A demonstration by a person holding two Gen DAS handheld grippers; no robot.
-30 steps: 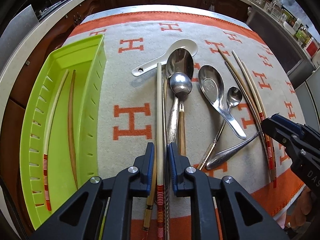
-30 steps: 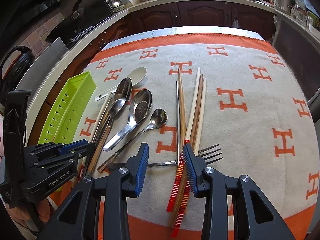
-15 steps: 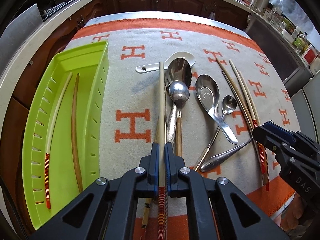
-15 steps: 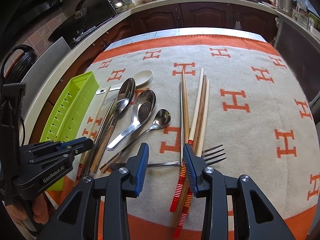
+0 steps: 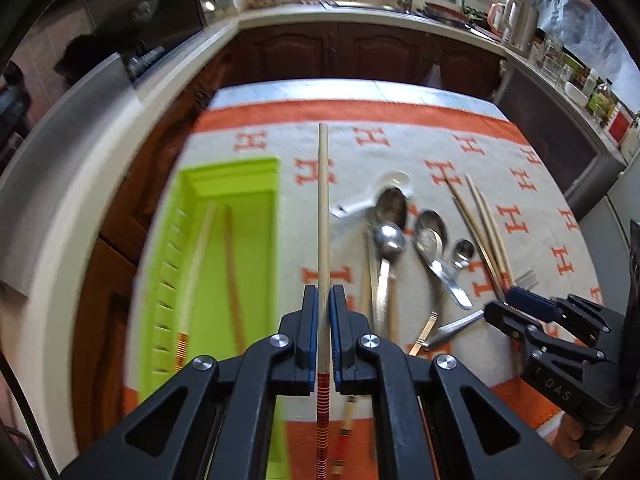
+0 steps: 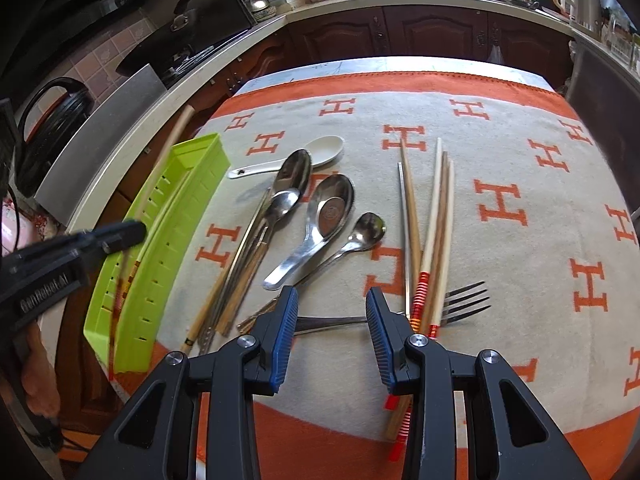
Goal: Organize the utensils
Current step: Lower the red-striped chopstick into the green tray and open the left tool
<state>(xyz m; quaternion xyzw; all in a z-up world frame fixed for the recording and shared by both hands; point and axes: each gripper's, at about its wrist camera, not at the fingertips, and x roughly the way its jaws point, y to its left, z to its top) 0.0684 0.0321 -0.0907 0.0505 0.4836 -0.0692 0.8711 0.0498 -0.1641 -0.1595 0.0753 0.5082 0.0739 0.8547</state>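
One pale chopstick (image 5: 323, 216) is pinched near its striped end in the left claw (image 5: 324, 320), lifted off the desk beside the green tray (image 5: 240, 168). So off-centre a hold could let it pivot or slip and miss the tray. The right claw (image 6: 332, 336) hangs partly open and empty over the fork (image 6: 466, 300).

An orange-patterned blanket (image 6: 520, 152) covers the table before dark wooden cabinets (image 6: 420, 28).
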